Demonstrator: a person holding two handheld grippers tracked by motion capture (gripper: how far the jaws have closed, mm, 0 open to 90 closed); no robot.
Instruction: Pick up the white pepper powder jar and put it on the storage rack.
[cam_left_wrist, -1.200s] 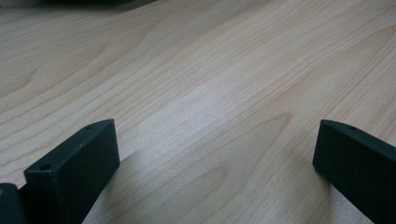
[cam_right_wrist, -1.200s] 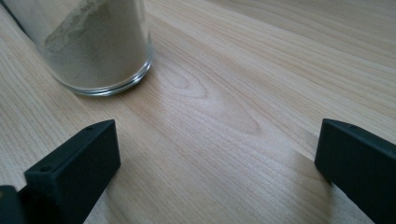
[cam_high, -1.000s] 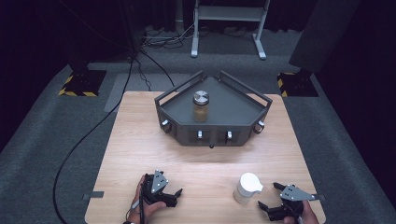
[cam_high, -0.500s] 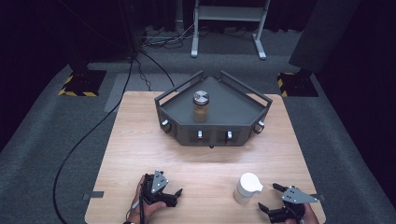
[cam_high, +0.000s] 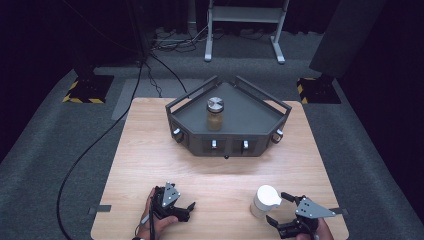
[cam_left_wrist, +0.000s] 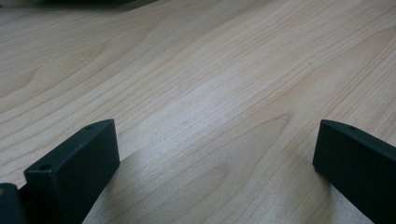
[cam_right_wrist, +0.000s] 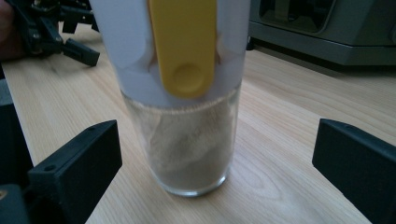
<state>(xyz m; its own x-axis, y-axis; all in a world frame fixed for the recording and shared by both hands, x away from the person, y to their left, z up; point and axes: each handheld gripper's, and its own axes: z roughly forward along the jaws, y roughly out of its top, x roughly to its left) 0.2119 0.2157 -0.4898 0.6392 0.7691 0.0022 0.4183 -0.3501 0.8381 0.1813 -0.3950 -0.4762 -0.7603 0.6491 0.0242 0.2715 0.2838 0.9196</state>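
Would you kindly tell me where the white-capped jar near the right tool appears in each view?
High view: the white-capped jar stands on the table at lower right, just ahead of the right tool.
Left gripper view: not in it.
Right gripper view: the jar is at centre, ahead of the open jaws.
Shared landmark: the grey tray, at upper right in the right gripper view.

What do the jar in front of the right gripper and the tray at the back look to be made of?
Jar: probably clear glass, since its lower wall is see-through with pale powder inside; a white label with a yellow mark wraps the upper part, and the white cap looks like plastic. Tray: dark grey and matte, likely painted metal or plastic; I can't tell which.
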